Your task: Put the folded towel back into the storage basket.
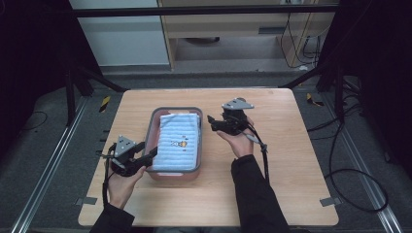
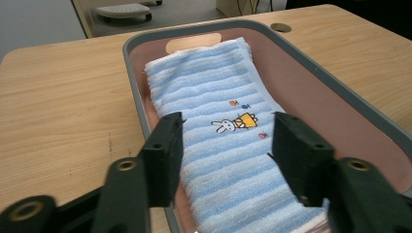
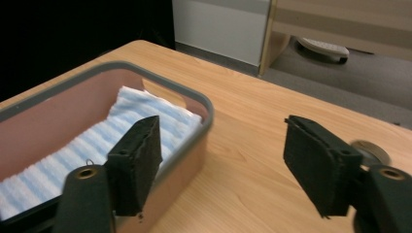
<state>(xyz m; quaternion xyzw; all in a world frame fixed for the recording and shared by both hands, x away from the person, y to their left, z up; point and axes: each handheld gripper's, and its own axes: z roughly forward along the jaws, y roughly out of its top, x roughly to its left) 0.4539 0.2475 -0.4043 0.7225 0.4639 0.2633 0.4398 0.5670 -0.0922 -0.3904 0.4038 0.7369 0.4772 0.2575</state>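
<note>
Currently: folded blue towel [image 1: 177, 141] stored flat in pink tray [image 1: 154, 127] on table [image 1: 272, 194]; left hand-held gripper [image 2: 226, 145] and right hand-held gripper [image 3: 221, 160] both released, empty, apparently poised for pickup.

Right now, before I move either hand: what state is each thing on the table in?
Towel: folded, lying flat inside the basin, rabbit picture facing up.
Basin: upright on the table, holding the towel, not gripped.
Left gripper: open, jaws over the near end of the towel, holding nothing.
Right gripper: open, beside the basin's right side, holding nothing.
Table: bare wood around the basin.
</note>
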